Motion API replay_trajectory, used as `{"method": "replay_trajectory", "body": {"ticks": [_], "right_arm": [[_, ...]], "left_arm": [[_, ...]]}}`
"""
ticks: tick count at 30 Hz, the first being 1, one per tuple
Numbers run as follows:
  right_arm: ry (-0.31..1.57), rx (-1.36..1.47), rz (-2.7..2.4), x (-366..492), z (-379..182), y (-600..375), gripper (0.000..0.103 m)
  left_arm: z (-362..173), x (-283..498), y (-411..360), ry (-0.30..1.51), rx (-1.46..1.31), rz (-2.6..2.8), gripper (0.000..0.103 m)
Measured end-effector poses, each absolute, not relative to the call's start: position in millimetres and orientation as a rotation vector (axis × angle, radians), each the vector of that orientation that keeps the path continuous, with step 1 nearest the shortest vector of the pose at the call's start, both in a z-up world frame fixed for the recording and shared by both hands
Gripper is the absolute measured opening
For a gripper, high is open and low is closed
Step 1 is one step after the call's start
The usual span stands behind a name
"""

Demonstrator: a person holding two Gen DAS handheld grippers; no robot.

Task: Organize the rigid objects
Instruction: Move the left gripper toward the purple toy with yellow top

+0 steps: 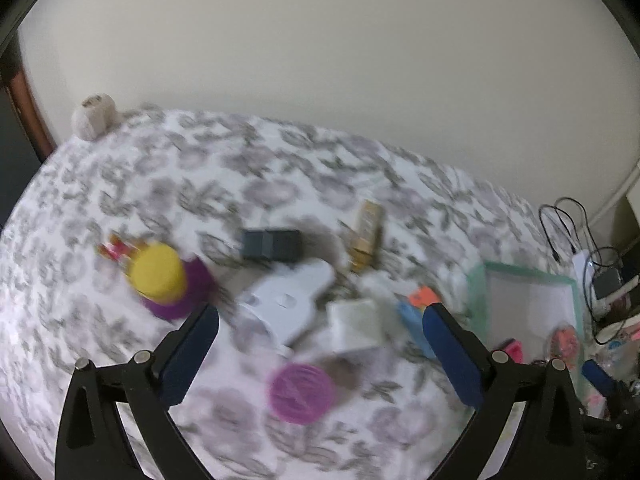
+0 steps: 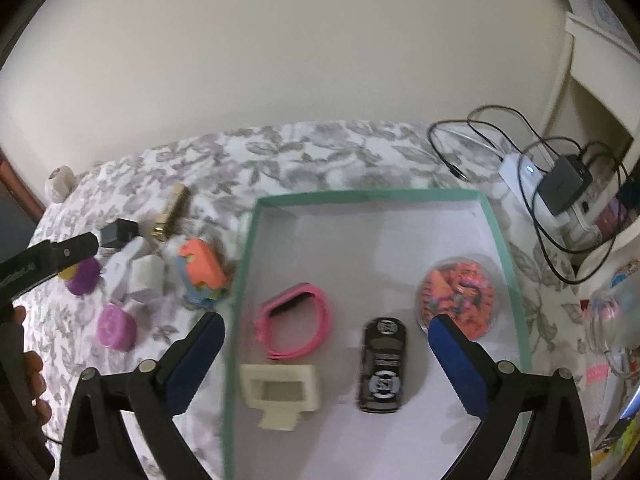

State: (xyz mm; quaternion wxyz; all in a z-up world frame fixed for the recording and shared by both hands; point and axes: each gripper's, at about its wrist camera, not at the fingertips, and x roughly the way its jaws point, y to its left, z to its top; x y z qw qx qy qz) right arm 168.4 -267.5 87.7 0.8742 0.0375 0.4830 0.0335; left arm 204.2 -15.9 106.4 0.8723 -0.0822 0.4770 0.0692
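Black toy car (image 2: 382,364) lying inside the green-rimmed tray (image 2: 506,248), between the spread, empty fingers of the right gripper (image 2: 326,364); left gripper (image 1: 320,354), equally wide and empty, above clutter left of that tray.

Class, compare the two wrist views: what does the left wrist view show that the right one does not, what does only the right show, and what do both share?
Only the left: the yellow lid on a purple container.
Only the right: the pink band, black toy car and cream frame inside the box.
Both: the green-rimmed box, purple disc, gold case, floral cloth.
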Motion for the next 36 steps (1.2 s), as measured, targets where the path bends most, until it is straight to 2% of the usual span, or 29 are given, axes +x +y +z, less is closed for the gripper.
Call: {"method": "replay_trajectory", "body": {"ticks": [11,22,29,36], "right_arm": [[0.973,-0.018,0.239,165.0,103.6,-175.9,0.103],[1.078,-0.048,0.376,166.3,54.9,-93.9,0.103],[1.109,-0.059,0.41,166.2,31.2,-63.0,0.103],[1.136,-0.04,0.409,171.7,16.8,-55.1,0.1]], "left_arm": [[118.6,187.5,80.3,0.972,-0.231,0.3,0.102],[90.1,174.4,154.0,1.026,-0.335,0.426,0.102],[83.7,178.1,158.5,0.989,-0.43,0.354,0.102],[69.7,197.8,129.9,0.949,-0.352,0.288,0.102]]}}
